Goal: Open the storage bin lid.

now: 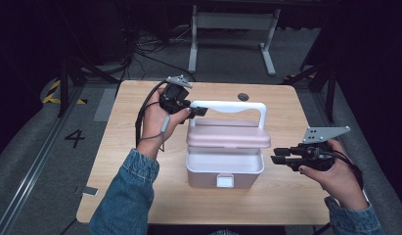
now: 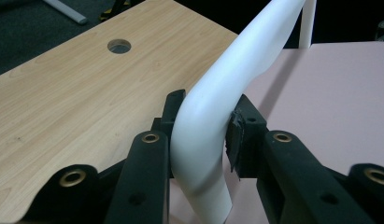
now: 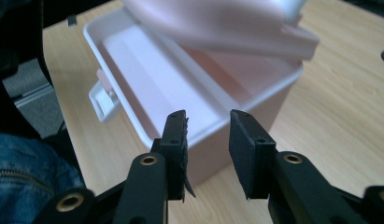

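Observation:
A pink box (image 1: 223, 174) with a white latch (image 1: 225, 181) stands mid-table, its pink lid (image 1: 229, 134) raised and open. The lid's white handle (image 1: 228, 106) arches above it. My left gripper (image 1: 197, 111) is shut on the handle's left corner; in the left gripper view both jaws press the white handle (image 2: 203, 121). My right gripper (image 1: 277, 155) hovers open at the box's right side, clear of it. In the right gripper view the open box (image 3: 180, 88) lies just beyond the fingertips (image 3: 206, 128), its white inside bare, the lid (image 3: 217, 23) tilted above.
The wooden table (image 1: 140, 186) has a round cable hole (image 1: 243, 97) near its far edge. A small grey item (image 1: 89, 191) lies at the table's front left corner. White desk legs (image 1: 233, 34) and cables stand on the floor beyond.

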Motion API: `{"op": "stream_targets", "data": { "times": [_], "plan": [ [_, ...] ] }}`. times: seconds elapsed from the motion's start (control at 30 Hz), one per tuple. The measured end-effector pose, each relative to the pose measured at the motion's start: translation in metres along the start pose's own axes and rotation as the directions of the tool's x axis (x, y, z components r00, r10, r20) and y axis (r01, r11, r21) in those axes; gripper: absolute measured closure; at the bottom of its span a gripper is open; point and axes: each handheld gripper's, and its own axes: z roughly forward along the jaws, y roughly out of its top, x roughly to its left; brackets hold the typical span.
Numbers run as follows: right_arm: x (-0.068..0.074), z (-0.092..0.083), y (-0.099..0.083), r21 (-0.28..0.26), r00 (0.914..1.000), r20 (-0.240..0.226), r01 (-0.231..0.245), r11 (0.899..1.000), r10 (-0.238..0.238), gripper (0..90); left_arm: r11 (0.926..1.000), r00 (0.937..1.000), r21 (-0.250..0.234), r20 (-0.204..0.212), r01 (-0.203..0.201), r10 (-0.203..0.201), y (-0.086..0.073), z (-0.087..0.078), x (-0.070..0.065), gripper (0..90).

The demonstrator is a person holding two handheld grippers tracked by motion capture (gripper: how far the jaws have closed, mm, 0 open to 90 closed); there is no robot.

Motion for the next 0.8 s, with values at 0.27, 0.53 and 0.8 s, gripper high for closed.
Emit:
{"op": "stream_targets", "data": {
  "times": [0.27,0.53,0.8],
  "plan": [
    [0.004,0.016,0.002,-0.148,0.9999,0.006,0.01,0.989,-0.01,80.4,1.0,1.0,-0.001,0.003,0.002,-0.002,0.0,0.0,0.0,71.9],
    [0.005,0.032,-0.001,-0.215,0.9999,0.001,0.013,0.976,-0.013,90.0,1.0,1.0,0.0,0.009,0.002,-0.002,-0.001,0.0,-0.001,72.1],
    [0.003,0.036,-0.003,-0.277,0.9997,-0.001,0.021,0.961,-0.023,90.0,0.9999,0.9999,-0.01,0.013,-0.004,0.004,-0.004,0.0,0.0,68.1]
  ]
}}
